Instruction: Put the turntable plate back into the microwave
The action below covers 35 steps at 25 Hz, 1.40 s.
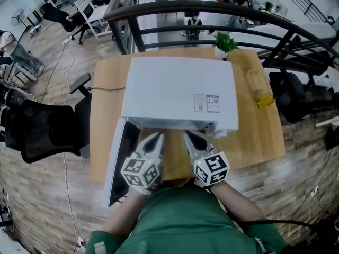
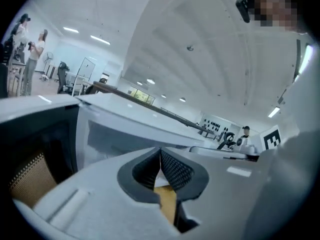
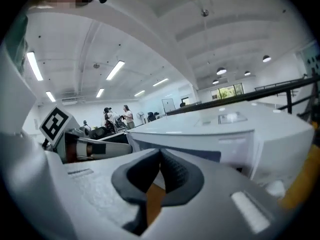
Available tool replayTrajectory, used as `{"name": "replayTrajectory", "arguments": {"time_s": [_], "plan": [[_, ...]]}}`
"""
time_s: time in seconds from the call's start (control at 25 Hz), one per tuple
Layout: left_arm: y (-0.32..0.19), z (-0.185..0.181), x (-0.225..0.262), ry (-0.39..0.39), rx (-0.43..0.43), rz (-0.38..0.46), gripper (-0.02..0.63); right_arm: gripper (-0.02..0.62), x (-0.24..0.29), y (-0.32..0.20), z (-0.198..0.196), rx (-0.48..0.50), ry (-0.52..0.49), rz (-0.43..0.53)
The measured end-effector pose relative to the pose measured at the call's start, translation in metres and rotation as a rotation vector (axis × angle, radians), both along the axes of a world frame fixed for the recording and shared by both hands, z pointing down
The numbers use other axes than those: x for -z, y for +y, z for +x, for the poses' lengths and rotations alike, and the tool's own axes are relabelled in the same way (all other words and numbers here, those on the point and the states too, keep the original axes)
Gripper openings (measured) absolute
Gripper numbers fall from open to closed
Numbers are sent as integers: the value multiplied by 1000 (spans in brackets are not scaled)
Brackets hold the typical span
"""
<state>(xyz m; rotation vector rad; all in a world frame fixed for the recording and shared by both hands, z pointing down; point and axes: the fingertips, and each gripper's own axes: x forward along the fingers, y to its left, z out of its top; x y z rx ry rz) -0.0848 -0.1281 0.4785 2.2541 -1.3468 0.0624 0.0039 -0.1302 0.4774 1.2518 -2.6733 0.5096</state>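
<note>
1. A white microwave [image 1: 180, 91] stands on a wooden table [image 1: 259, 136]. Its door [image 1: 119, 160] is swung open to the left in the head view.
2. The left gripper [image 1: 157, 139] and the right gripper [image 1: 190, 138] are held side by side in front of the microwave's open front, near each other but apart, tips towards the opening.
3. The left gripper's own view shows its dark ribbed pads [image 2: 172, 170] pressed together with nothing between them; the claw is closed and empty.
4. The right gripper's own view shows the same: pads [image 3: 172, 173] meet along one line and hold nothing.
5. The turntable plate shows in no view. From the head view the microwave's top hides the cavity, so whether the plate lies inside cannot be told.
6. A label [image 1: 206, 103] sits on the microwave's top near its front right corner.
7. A small green plant [image 1: 226, 42] stands at the table's far edge, behind the microwave.
8. A black chair [image 1: 45, 128] stands on the floor left of the table.
</note>
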Motion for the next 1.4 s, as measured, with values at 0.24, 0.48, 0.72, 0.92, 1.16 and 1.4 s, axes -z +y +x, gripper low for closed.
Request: {"name": "replayTrajectory", "arguments": {"time_s": [0.24,0.48,0.72,0.92,1.16,1.4], "plan": [[9,0,60,-54,7,164,12,5,41,7,14,-38,35,130],[23,0,80,-184,-12,267,12,4,68,15,20,-66,30,196],[36,-3,85,-206,6,289,12,5,78,26,31,-95,62,244],[45,-3,102,-231,12,352,12,5,94,34,34,-109,64,297],[51,4,114,-238,-1,394,11,4,106,43,33,-100,70,354],[50,-5,124,-258,23,414,11,4,116,47,42,-122,70,370]]}}
